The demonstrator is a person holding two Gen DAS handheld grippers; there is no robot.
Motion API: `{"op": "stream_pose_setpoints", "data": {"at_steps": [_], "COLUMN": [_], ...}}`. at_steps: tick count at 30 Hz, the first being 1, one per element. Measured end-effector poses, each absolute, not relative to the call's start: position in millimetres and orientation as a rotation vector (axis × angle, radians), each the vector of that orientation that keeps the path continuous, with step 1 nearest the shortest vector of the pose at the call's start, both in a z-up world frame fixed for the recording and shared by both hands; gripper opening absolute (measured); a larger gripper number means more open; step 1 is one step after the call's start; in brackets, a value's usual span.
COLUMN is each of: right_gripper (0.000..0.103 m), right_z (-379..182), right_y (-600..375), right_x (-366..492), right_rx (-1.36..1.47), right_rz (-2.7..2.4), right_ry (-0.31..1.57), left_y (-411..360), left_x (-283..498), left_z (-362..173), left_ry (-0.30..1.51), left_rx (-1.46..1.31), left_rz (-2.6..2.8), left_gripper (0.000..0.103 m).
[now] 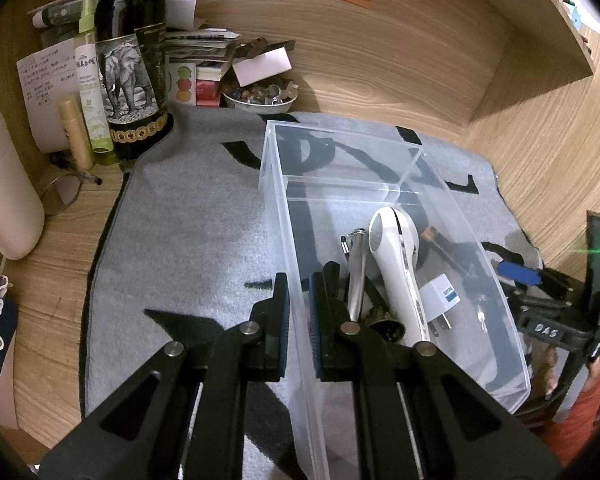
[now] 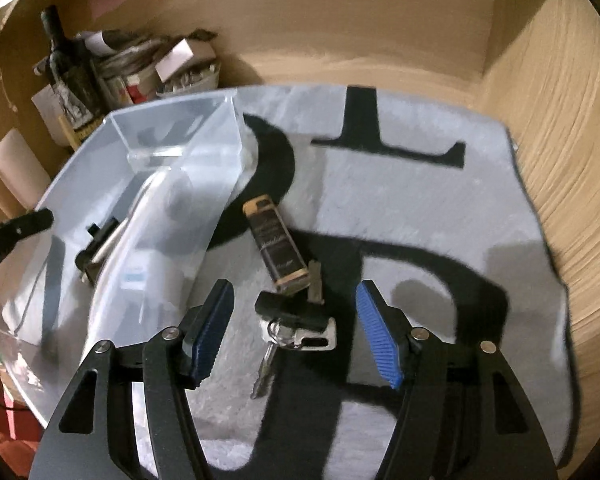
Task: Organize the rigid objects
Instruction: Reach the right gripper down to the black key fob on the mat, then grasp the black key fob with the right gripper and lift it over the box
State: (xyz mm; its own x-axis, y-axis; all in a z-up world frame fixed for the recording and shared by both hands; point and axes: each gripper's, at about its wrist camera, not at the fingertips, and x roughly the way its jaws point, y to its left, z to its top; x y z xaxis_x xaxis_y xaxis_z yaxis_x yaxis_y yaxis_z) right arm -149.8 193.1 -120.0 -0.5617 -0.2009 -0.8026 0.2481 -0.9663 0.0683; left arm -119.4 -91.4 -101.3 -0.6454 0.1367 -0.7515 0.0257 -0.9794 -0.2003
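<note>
A clear plastic box (image 1: 380,184) stands on a grey mat (image 1: 180,220). My left gripper (image 1: 298,300) is shut on the box's left wall. Inside lie a white handheld device (image 1: 396,256), a white plug adapter (image 1: 440,296) and a metal clipper (image 1: 358,264). My right gripper (image 2: 296,328) is open just above a bunch of keys with a black fob (image 2: 296,320) on the mat. A black and gold lighter (image 2: 276,244) lies just beyond the keys, to the right of the box (image 2: 172,160). The right gripper also shows at the right in the left wrist view (image 1: 520,280).
A dark wine bottle (image 1: 130,64), a green spray bottle (image 1: 90,80), a gold tube (image 1: 74,132), a bowl of stones (image 1: 260,96) and stacked papers (image 1: 204,48) crowd the back left corner. A beige container (image 1: 4,184) stands at the left. Wooden walls enclose the back and right.
</note>
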Motion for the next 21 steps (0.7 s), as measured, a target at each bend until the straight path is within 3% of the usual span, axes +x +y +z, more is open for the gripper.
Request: {"op": "stream_pose_setpoints", "data": {"at_steps": [11, 15, 21], "right_gripper": [0.059, 0.044, 0.042], "right_z": [-137.2, -135.3, -130.6], "right_y": [198.3, 198.7, 198.3], "right_x": [-155.2, -154.7, -152.7], "right_rx": [1.383, 1.386, 1.368], "right_rz": [-2.557, -2.561, -2.594], "right_ry": [-0.015, 0.001, -0.027], "left_y": [-91.0, -90.7, -90.4], "left_x": [-119.2, -119.2, -119.1], "left_z": [-101.1, -101.0, -100.9], "left_ry": [-0.295, -0.296, -0.295], "left_rx": [-1.292, -1.292, -1.292], "left_rz": [2.774, 2.773, 2.773], "left_gripper": [0.009, 0.009, 0.009]}}
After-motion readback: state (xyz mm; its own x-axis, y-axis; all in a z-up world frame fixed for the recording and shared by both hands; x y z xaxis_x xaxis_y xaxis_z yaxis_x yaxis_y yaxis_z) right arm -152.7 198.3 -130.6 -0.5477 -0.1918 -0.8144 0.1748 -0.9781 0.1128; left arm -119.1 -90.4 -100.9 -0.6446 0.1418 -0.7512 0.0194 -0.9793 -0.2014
